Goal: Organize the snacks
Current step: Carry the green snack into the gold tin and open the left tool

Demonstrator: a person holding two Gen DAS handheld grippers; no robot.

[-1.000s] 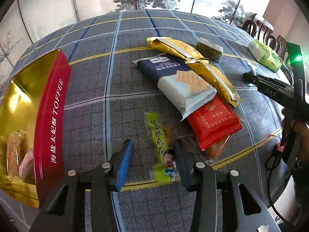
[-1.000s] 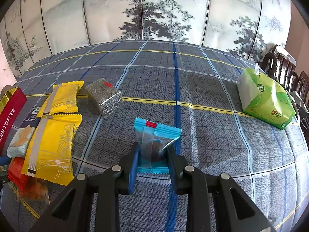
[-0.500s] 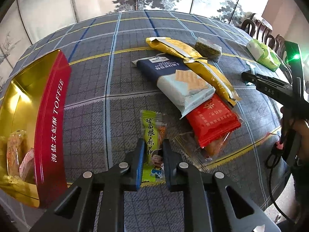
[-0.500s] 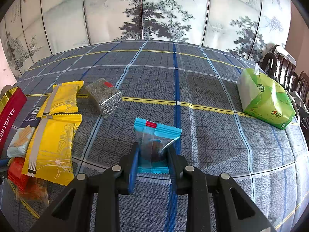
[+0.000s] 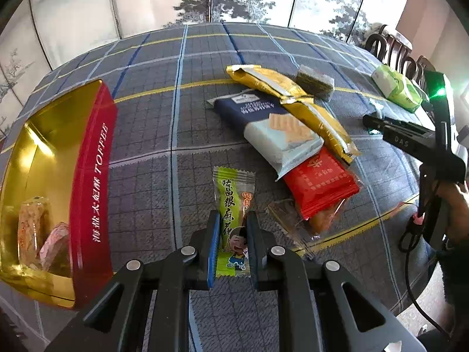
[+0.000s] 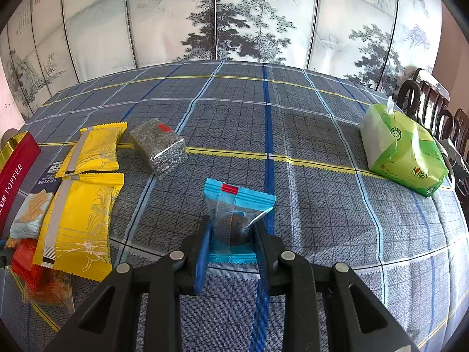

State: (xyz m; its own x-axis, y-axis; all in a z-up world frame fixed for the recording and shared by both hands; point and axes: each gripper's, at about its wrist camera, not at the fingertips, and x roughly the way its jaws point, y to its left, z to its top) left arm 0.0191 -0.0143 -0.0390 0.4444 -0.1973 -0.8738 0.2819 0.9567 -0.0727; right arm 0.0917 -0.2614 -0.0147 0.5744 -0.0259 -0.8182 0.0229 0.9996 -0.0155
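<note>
We are looking along the left gripper (image 5: pixel 233 231) at a green snack packet (image 5: pixel 233 205), which its 2 blue-padded fingers (image 5: pixel 213 243) are pinching by the lower half; the packet's top is sticking out ahead of them over the plaid tablecloth (image 5: pixel 146 135). Only this view is showing the inside of the red toffee tin (image 5: pixel 91 193) at the left — gold-lined, lying open, with 2 wrapped pieces (image 5: pixel 32 228) in its near end. It is also showing the right gripper (image 5: pixel 378 123) from the side, held in a hand (image 5: pixel 453 205) at the far right, though we cannot see its fingertips from here. Between tin and hand are lying a navy cracker pack (image 5: pixel 263 123), a red packet (image 5: pixel 321 182) overlapped by it, and a clear packet (image 5: pixel 310 223) partly under the red one.

The right wrist view is giving us what the left cannot: the right gripper (image 6: pixel 231 234) is squeezing a blue-edged clear packet (image 6: pixel 237 205) with a dark piece inside, its lower edge reaching the cloth. From here the 2 yellow packets (image 6: pixel 79 214) are showing their fronts, the silver speckled block (image 6: pixel 158 149) is sitting just beside them, and the green tissue pack (image 6: pixel 404 152) is standing well apart at the right. Only a corner of the tin (image 6: pixel 17 164) is appearing at the left edge.
</note>
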